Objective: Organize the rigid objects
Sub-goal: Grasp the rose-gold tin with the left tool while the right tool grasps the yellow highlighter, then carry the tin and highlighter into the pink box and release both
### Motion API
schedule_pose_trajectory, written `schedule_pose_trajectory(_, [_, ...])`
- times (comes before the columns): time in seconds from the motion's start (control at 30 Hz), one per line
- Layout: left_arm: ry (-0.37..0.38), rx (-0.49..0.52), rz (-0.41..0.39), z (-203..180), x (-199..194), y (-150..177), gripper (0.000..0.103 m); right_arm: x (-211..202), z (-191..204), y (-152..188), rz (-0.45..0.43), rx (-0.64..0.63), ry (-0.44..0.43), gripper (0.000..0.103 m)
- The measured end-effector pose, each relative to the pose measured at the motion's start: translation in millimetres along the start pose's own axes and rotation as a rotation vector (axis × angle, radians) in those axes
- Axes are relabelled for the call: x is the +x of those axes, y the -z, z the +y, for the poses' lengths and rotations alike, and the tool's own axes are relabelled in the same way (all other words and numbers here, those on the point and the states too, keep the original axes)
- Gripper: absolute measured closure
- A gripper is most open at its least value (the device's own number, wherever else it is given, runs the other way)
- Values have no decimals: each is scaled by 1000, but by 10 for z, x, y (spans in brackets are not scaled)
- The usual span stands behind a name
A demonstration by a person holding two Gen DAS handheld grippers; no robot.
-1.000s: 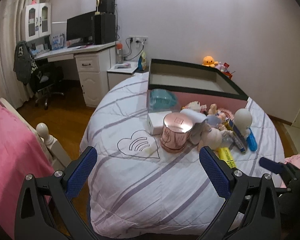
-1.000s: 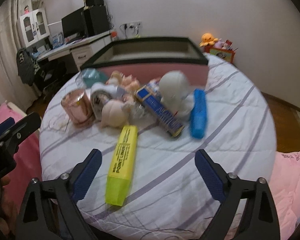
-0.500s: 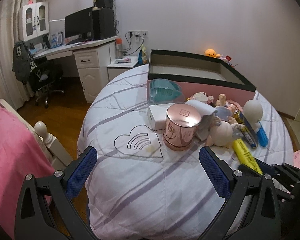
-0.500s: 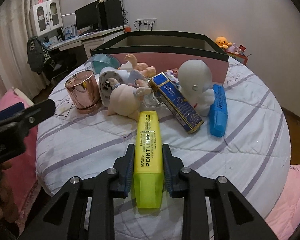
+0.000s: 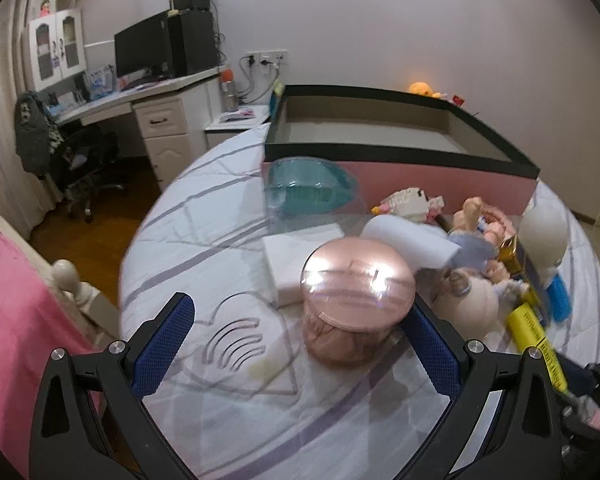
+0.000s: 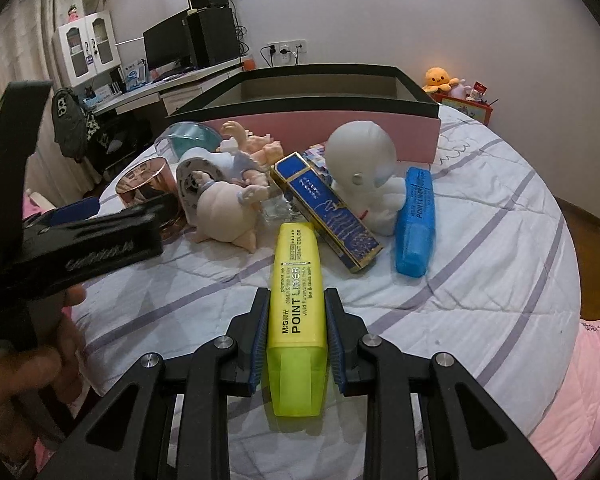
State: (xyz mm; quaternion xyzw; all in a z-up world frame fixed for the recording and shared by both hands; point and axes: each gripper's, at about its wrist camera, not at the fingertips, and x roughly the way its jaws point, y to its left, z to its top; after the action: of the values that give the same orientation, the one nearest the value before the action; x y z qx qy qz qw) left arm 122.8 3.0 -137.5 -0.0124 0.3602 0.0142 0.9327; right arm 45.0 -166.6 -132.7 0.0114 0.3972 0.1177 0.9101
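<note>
My right gripper is shut on the yellow highlighter, which lies lengthwise between its pads and points at the toy pile; the highlighter also shows in the left wrist view. My left gripper is open, its pads either side of the rose-gold round tin, close to it. That tin shows in the right wrist view behind the left gripper's body. A large pink box with a black rim stands open at the back of the round bed.
Around the tin lie a white box, a teal clear container, dolls, a white figurine, a dark blue carton and a blue highlighter. A desk stands far left.
My right gripper closed on the yellow highlighter and holds it. My left gripper moved forward, so the rose-gold tin is now much nearer, between its open pads.
</note>
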Motion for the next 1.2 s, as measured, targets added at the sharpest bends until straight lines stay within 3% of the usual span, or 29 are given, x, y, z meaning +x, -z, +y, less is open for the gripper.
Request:
schedule_pose_trajectory(0.03, [26, -10, 3, 7, 19, -5, 8, 2, -3, 1, 0, 0, -1, 76])
schedule_pose_trajectory(0.13, [121, -34, 27, 9, 56, 42, 38, 2, 8, 6, -1, 2, -5, 76])
schedule_pose_trajectory(0.3, [138, -32, 13, 5, -35, 122, 54, -25, -7, -10, -8, 4, -14, 76])
schedule_pose_trajectory(0.83, [156, -24, -40, 169, -510, 198, 55, -279, 128, -145, -64, -17, -50, 76])
schedule_pose_trajectory(1.2, [181, -4, -92, 174, -717, -290, 55, -511, 21, -667, -122, -22, -48, 76])
